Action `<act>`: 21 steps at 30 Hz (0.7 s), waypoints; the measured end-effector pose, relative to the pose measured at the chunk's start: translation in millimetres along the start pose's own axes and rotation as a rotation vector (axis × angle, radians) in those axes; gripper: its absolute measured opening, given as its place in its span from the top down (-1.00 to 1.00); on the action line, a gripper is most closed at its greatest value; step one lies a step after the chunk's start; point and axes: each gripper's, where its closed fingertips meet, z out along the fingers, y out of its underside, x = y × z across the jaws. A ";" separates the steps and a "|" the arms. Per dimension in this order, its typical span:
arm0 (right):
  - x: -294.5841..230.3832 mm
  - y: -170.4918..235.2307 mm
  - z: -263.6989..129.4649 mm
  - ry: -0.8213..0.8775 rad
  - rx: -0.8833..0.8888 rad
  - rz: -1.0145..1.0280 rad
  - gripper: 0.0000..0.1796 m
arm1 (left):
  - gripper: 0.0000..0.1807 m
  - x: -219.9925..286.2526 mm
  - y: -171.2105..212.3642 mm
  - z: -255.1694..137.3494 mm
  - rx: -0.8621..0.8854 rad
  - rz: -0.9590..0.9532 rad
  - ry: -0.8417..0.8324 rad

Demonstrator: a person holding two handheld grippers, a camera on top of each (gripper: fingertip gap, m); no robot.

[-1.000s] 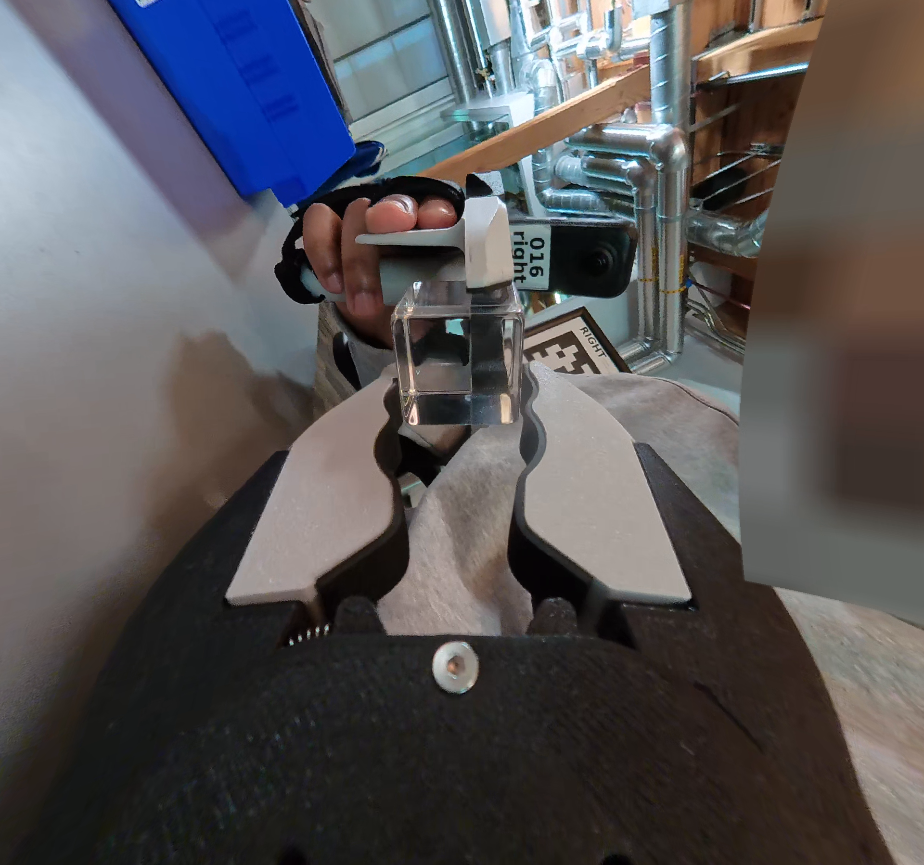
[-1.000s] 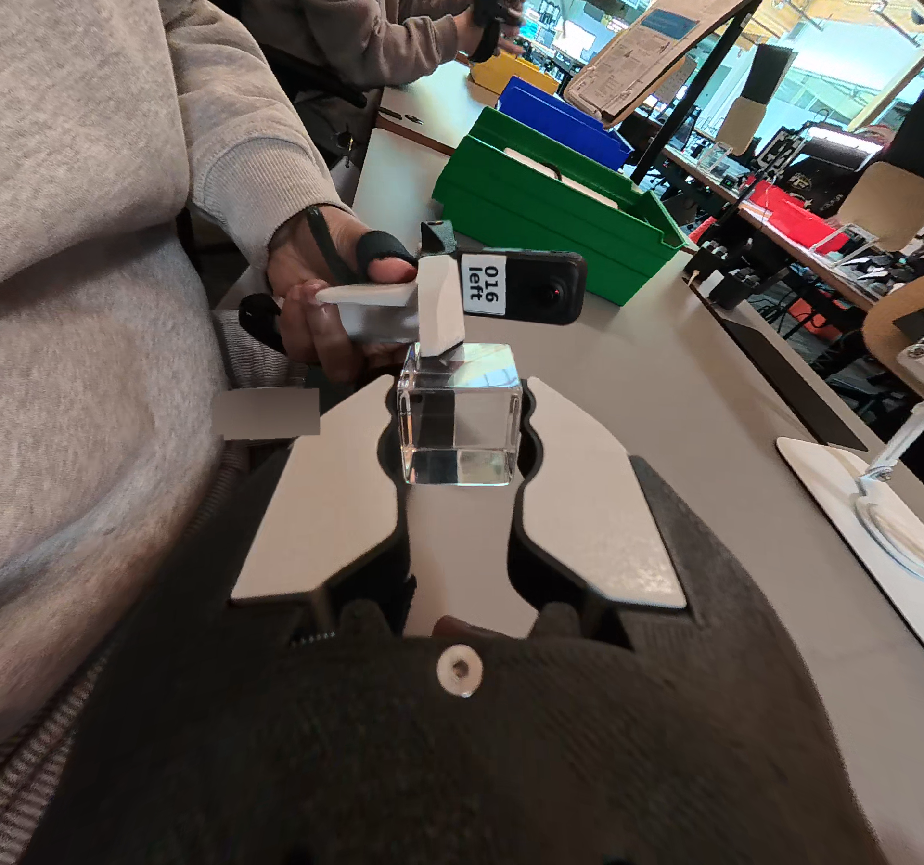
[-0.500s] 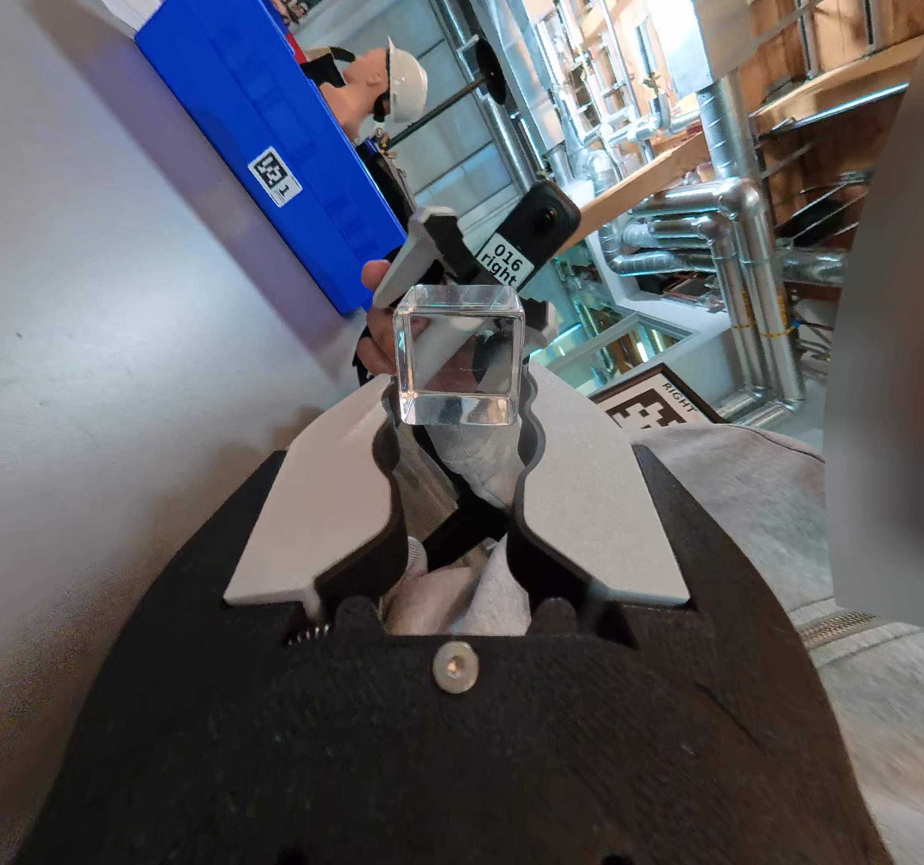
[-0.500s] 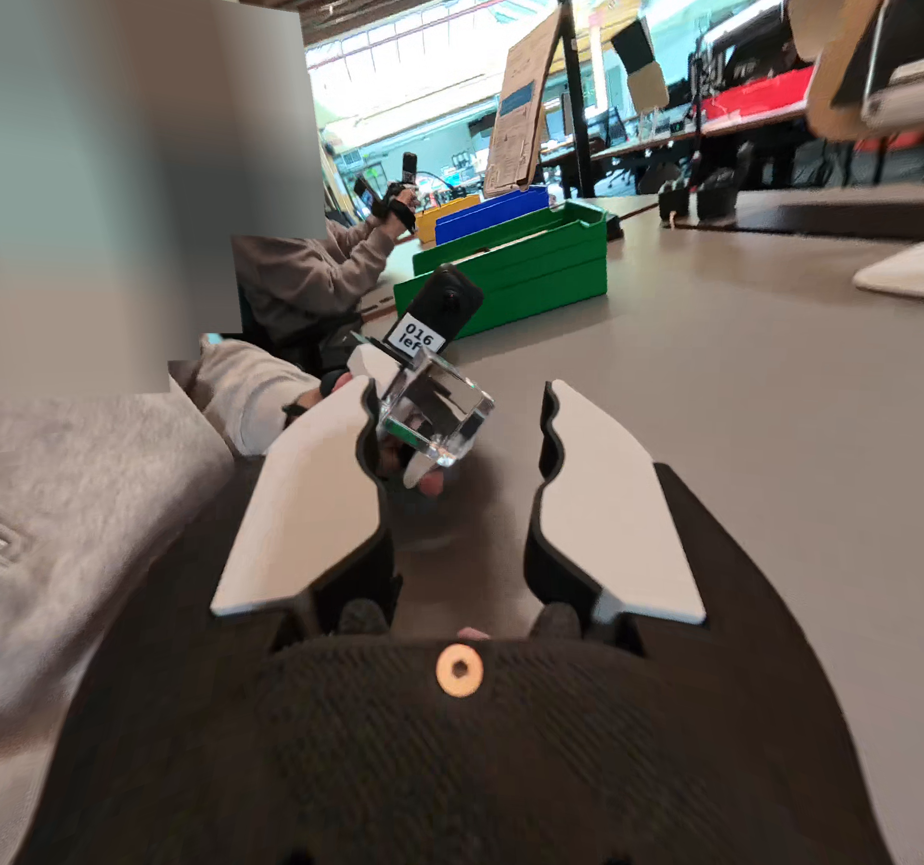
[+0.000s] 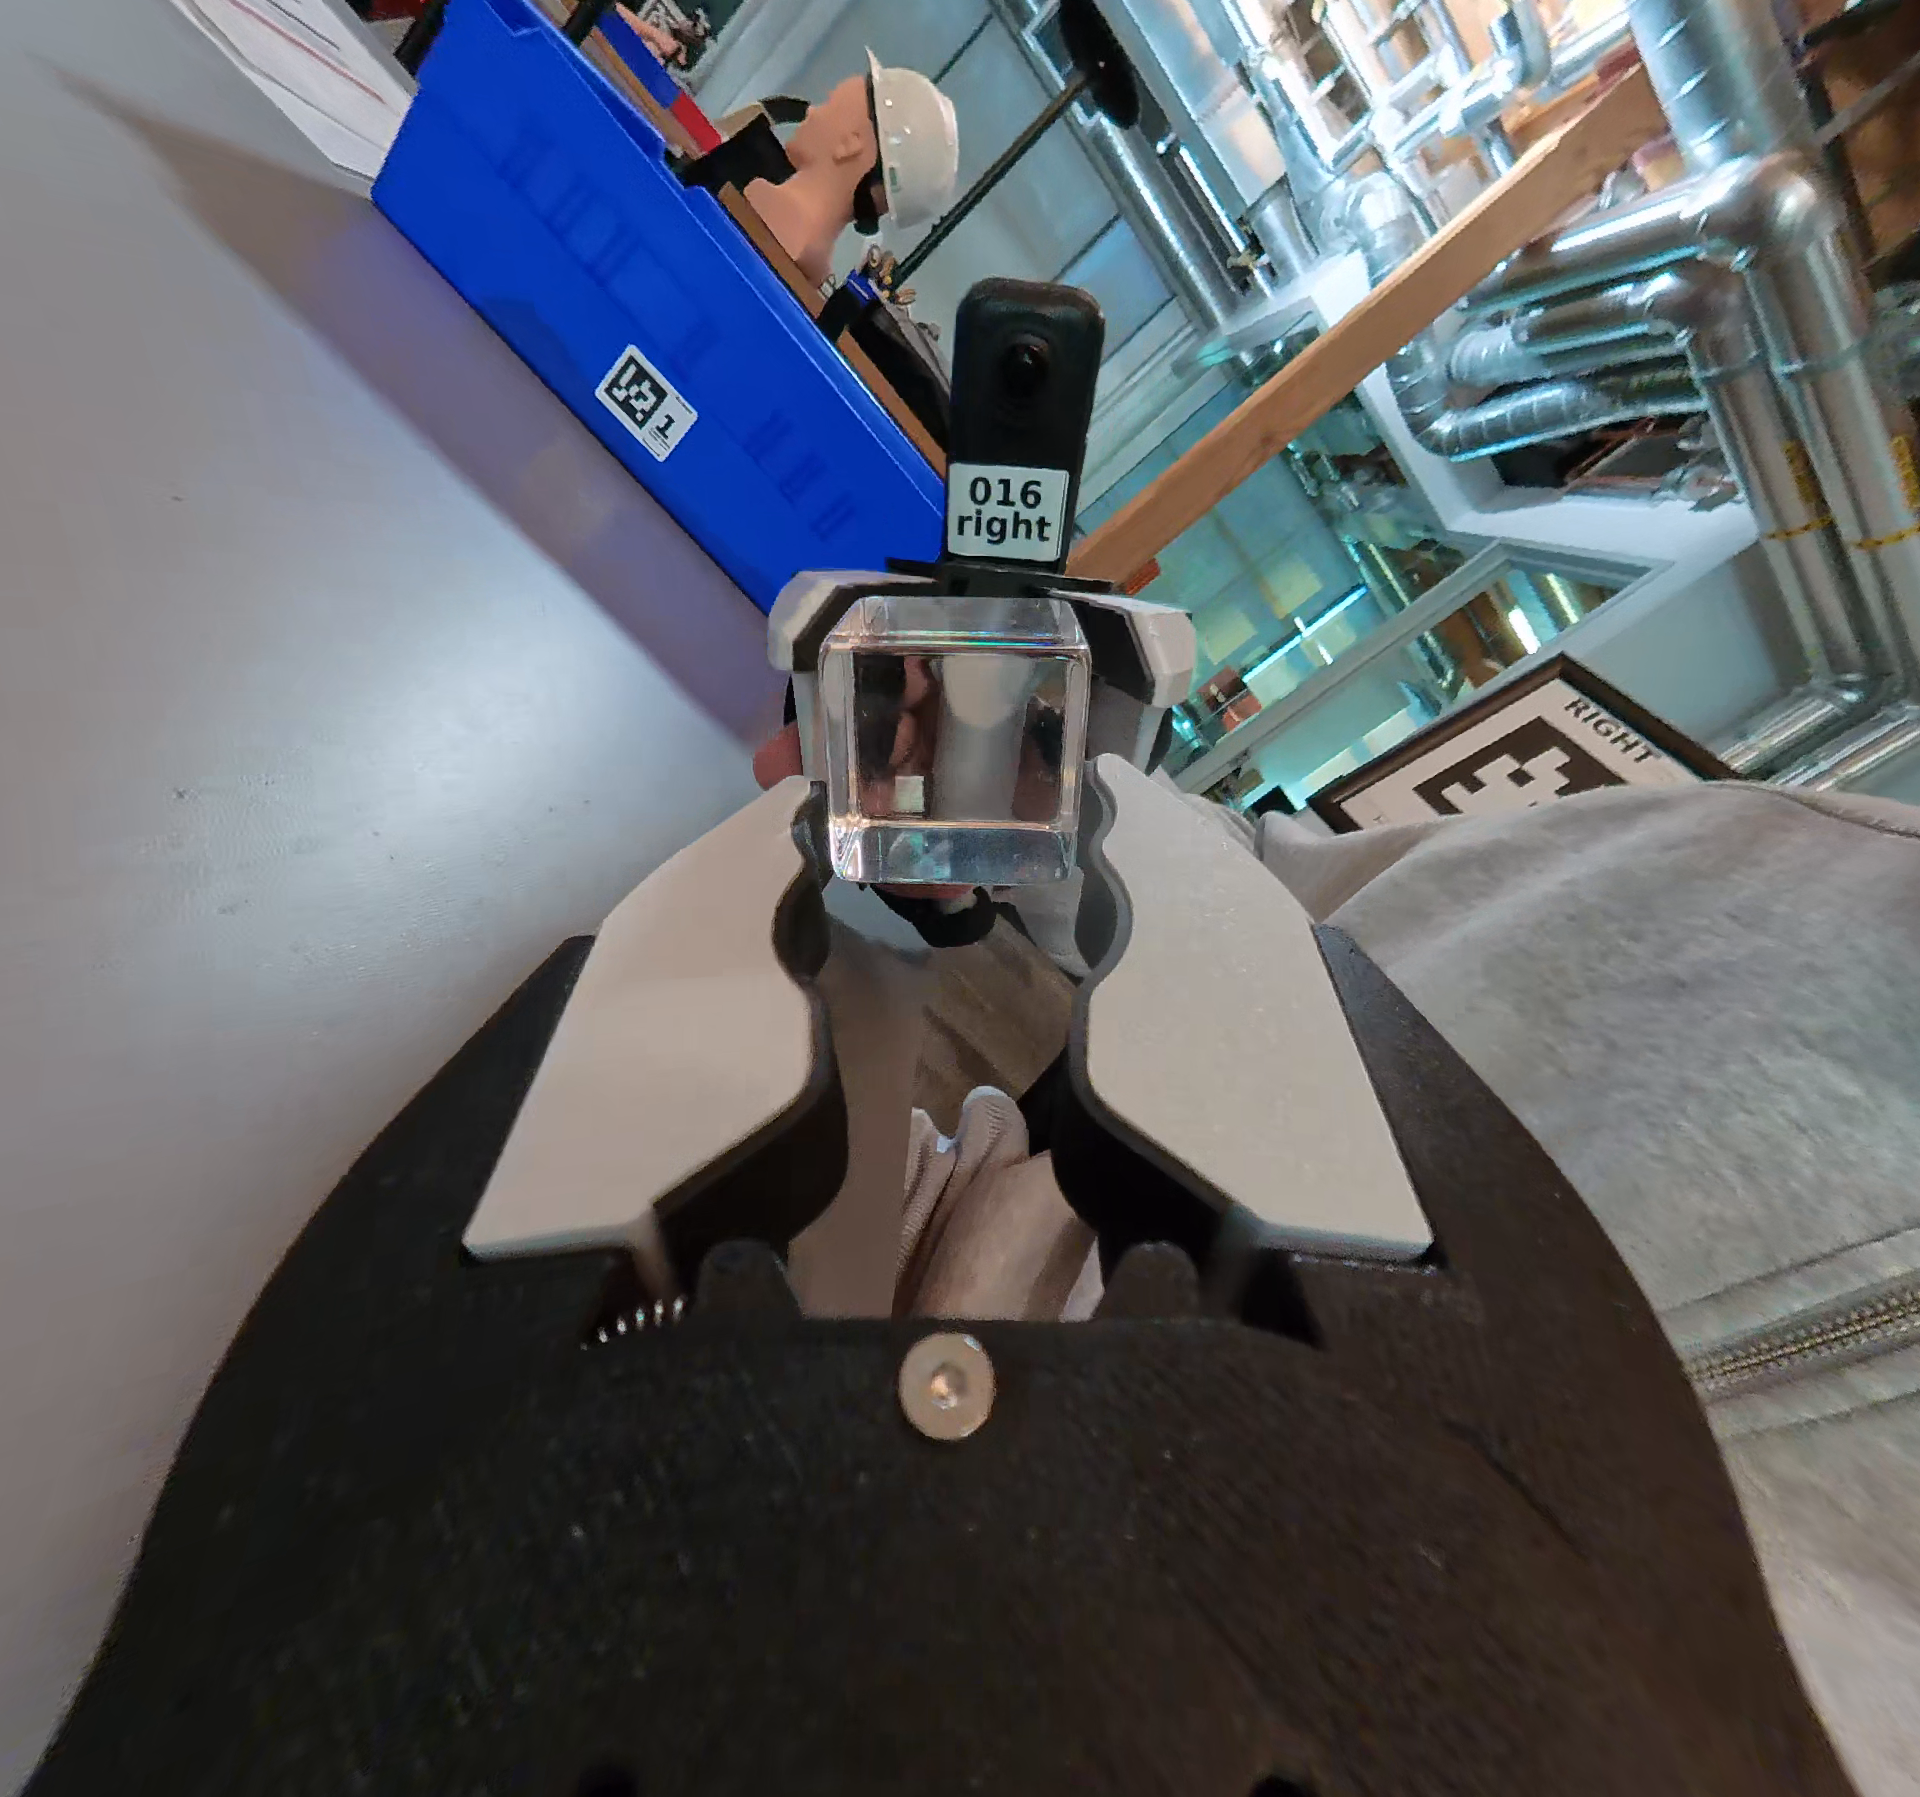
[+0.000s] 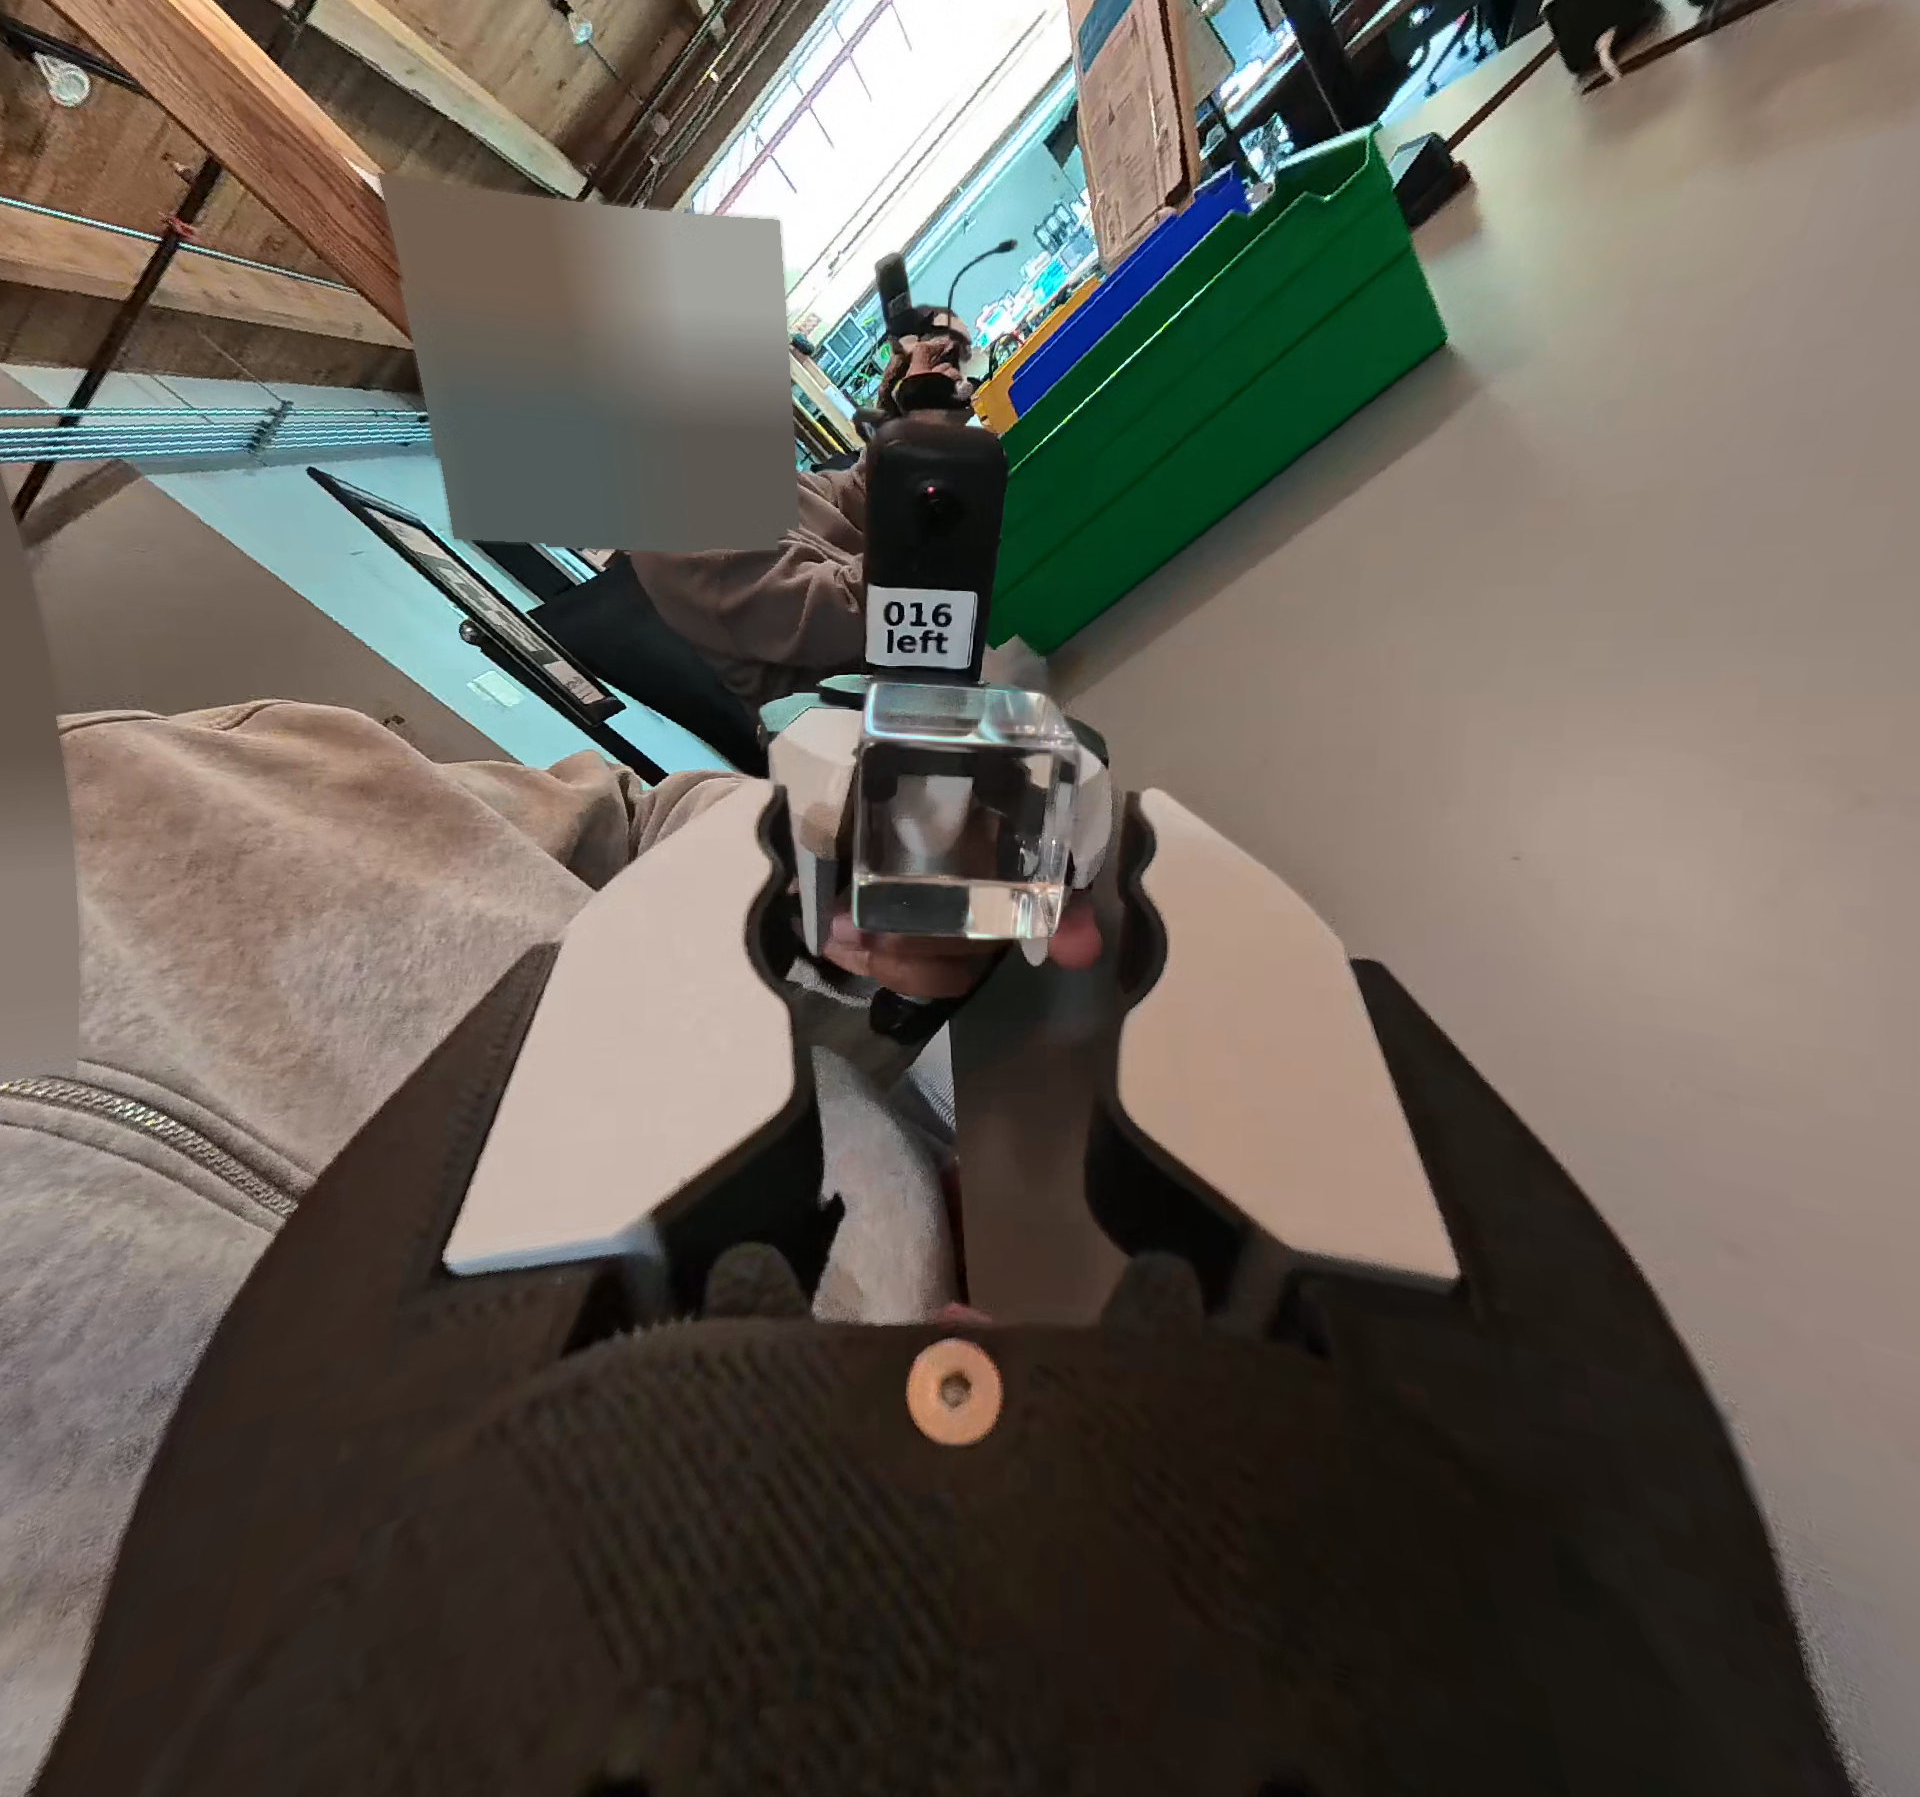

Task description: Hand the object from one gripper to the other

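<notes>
A clear glass-like cube [image 5: 956, 739] is clamped between the fingertips of my left gripper [image 5: 951, 802], held in the air above the table. In the right wrist view the same cube [image 6: 961, 802] sits between the jaws of my right gripper [image 6: 951, 812]. Those jaws stand apart, with a gap on each side of the cube and of the left gripper's white fingers [image 6: 810, 802]. The two grippers face each other nose to nose. The right gripper's white fingers [image 5: 1153, 646] show just behind the cube in the left wrist view.
A blue bin [image 5: 644, 334] stands on the grey table [image 5: 260, 708]. A green bin [image 6: 1226, 417] with blue and yellow ones behind it stands on the table's other side [image 6: 1558, 708]. The holder's grey sweater [image 5: 1610, 1020] is close. Another person [image 6: 769, 594] sits farther back. The grippers are tip to tip, or close to it.
One second ago both grippers were shut on the cube. The right gripper opened and swung off, and now faces the cube again with its jaws open around it. The left kept hold.
</notes>
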 end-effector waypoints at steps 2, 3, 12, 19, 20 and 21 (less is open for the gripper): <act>-0.5 1.9 1.0 0.000 -0.011 0.001 0.37 | 0.49 1.5 1.9 1.2 -0.014 0.031 -0.007; -0.3 2.5 1.1 0.002 -0.017 -0.003 0.39 | 0.49 2.2 2.6 1.7 -0.019 0.045 -0.009; -4.1 6.3 1.2 -0.023 -0.045 -0.011 0.52 | 0.50 4.1 6.9 4.1 -0.048 0.092 -0.019; -4.6 8.5 3.4 -0.016 -0.052 -0.010 0.51 | 0.50 4.3 10.1 5.8 -0.057 0.102 -0.023; -4.7 8.6 3.2 -0.015 -0.054 -0.010 0.51 | 0.50 4.5 10.1 5.9 -0.058 0.101 -0.022; -4.9 8.8 3.1 -0.015 -0.056 -0.009 0.51 | 0.50 4.7 10.4 6.1 -0.058 0.102 -0.021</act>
